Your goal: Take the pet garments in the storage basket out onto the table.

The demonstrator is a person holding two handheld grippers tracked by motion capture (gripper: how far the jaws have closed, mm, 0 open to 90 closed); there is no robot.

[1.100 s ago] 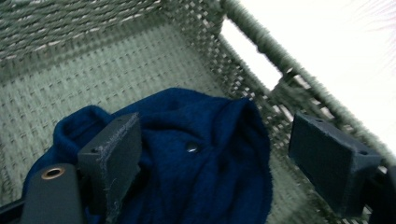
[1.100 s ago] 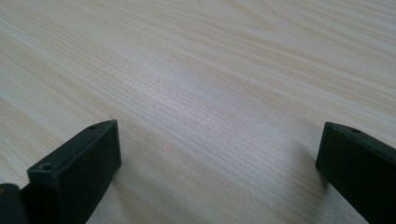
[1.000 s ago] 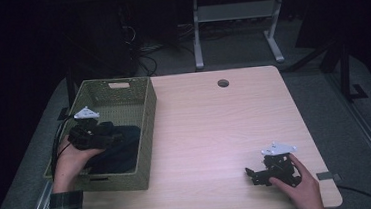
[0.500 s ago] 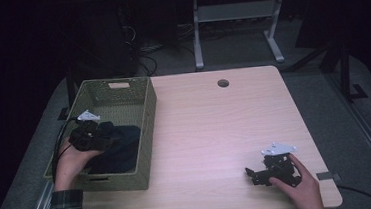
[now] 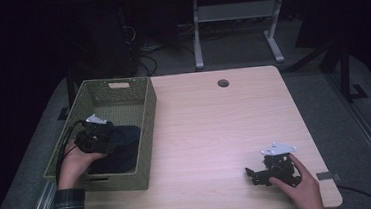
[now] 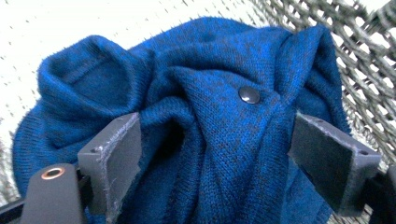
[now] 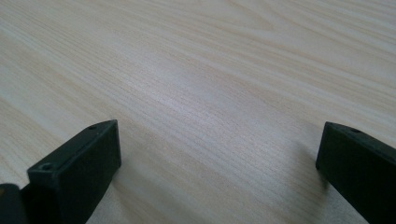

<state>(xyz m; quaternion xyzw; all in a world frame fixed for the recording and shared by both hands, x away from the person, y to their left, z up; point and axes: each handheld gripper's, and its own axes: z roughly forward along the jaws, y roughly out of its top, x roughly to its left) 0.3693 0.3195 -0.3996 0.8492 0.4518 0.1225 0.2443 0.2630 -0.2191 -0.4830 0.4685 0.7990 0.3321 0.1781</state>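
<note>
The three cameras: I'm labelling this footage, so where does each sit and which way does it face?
High view: above the person's side, looking forward and down on the table; both hands show.
Left gripper view: on the left gripper, open jaws astride the blue sweater in the basket.
Right gripper view: on the right gripper, open over bare tabletop.
High and left views share the sweater.

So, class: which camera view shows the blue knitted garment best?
The left gripper view: the blue knitted garment shows its weave, folds and a dark snap between open fingers. The high view gives a dark heap in the basket.
</note>
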